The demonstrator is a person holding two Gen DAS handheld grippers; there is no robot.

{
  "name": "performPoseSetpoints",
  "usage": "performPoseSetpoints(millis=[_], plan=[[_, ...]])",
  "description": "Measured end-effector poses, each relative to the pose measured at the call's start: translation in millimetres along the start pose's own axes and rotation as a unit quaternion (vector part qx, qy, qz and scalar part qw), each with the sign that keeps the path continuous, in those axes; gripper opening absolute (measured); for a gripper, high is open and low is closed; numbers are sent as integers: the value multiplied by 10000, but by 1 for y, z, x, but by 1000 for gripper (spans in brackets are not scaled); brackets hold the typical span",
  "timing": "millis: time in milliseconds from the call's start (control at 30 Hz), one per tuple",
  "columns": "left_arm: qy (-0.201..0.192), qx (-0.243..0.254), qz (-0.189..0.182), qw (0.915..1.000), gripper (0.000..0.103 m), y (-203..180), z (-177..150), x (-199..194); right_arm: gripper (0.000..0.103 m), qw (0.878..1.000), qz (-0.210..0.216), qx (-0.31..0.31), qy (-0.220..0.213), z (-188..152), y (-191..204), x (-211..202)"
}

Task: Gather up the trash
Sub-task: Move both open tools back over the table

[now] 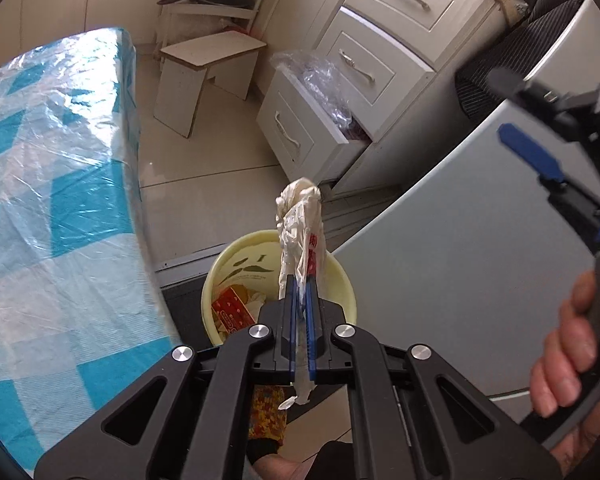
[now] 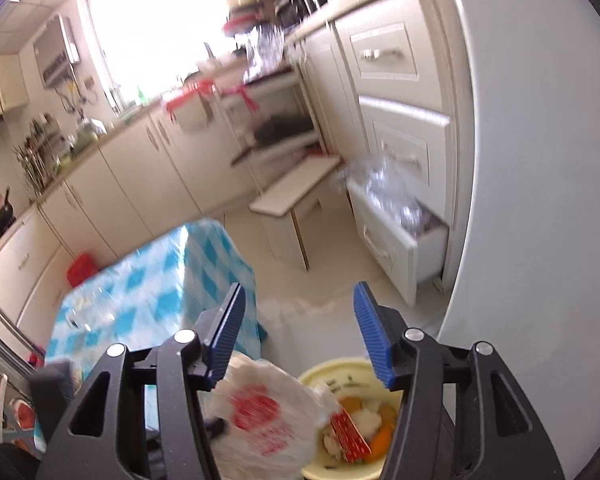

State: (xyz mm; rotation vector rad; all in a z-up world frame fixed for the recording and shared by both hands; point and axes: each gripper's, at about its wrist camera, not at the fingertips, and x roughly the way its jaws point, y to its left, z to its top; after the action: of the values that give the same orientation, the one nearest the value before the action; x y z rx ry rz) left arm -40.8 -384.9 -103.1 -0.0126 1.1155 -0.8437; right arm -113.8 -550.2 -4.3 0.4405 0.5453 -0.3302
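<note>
Gripping a white plastic bag between closed pads, left tool holds it above the yellow bin, which sits on the floor beside the checked table. Right tool spread wide, nothing between its pads; bag hangs below it, beside the bin.

Between your left claw's blue pads you have a white plastic bag with red print; beyond it the bin is pale yellow; left of it, the tablecloth is blue-and-white checked.
</note>
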Motion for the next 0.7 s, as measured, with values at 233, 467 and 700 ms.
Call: performPoseSetpoints(millis=[233, 467, 700], plan=[[202, -73, -22, 9998, 37, -12, 4, 21, 58, 9998, 168, 30, -86, 12, 6, 2], [-450, 247, 325, 9982, 50, 7, -3, -55, 64, 9992, 295, 40, -250, 18, 21, -5], [-1269, 11, 1060, 9862, 61, 76, -18, -170, 70, 9970, 631, -320, -312, 15, 73, -3]])
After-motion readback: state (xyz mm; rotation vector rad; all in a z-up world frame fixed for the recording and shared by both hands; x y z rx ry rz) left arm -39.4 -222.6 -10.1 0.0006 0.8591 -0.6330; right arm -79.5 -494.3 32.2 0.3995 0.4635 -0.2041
